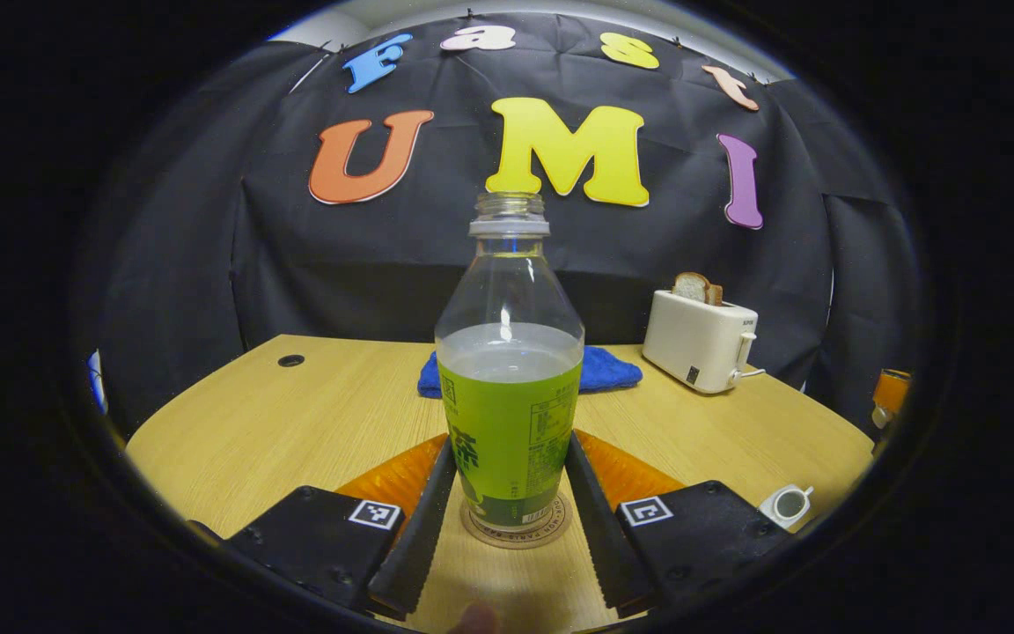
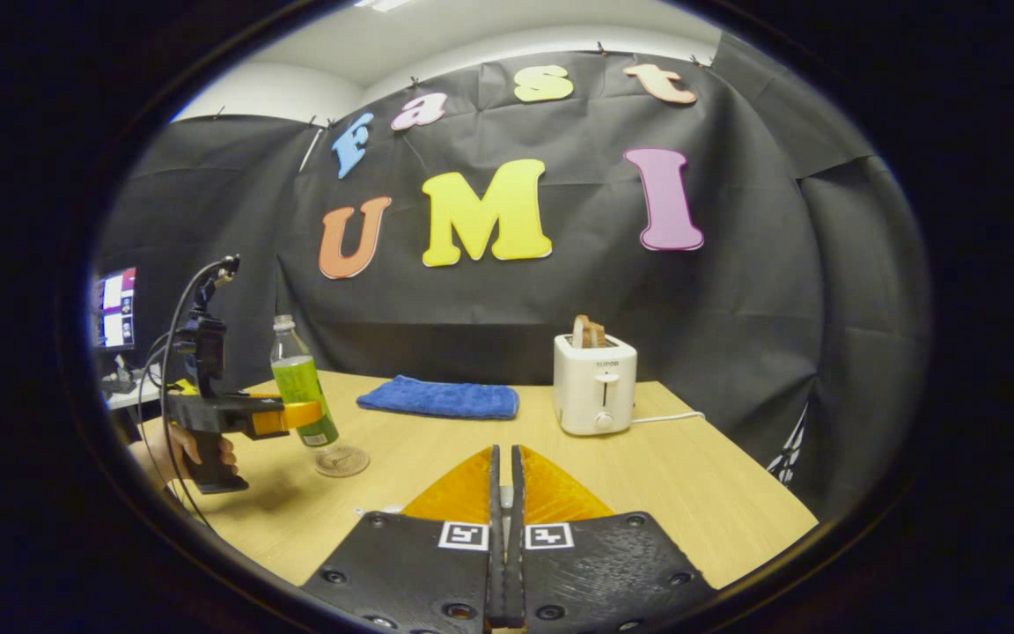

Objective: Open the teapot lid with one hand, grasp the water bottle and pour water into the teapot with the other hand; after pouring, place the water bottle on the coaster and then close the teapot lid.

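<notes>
The uncapped water bottle (image 1: 509, 396), with a green label and about half full, stands upright between the fingers of my left gripper (image 1: 511, 449), which is shut on its label. The round coaster (image 1: 516, 533) lies right under the bottle's base. In the right gripper view the bottle (image 2: 298, 379) hangs just above and left of the coaster (image 2: 341, 460), held by the left gripper (image 2: 296, 414). A small white teapot (image 1: 789, 504) sits lidless at the lower right. My right gripper (image 2: 504, 453) is shut, with a pale sliver of the lid between its fingers.
A white toaster (image 2: 595, 383) with bread in it stands at the back right, its cord trailing right. A folded blue cloth (image 2: 441, 396) lies at the back middle. A person's hand (image 2: 199, 449) holds the left gripper's handle. A monitor (image 2: 113, 308) sits beyond the table's left edge.
</notes>
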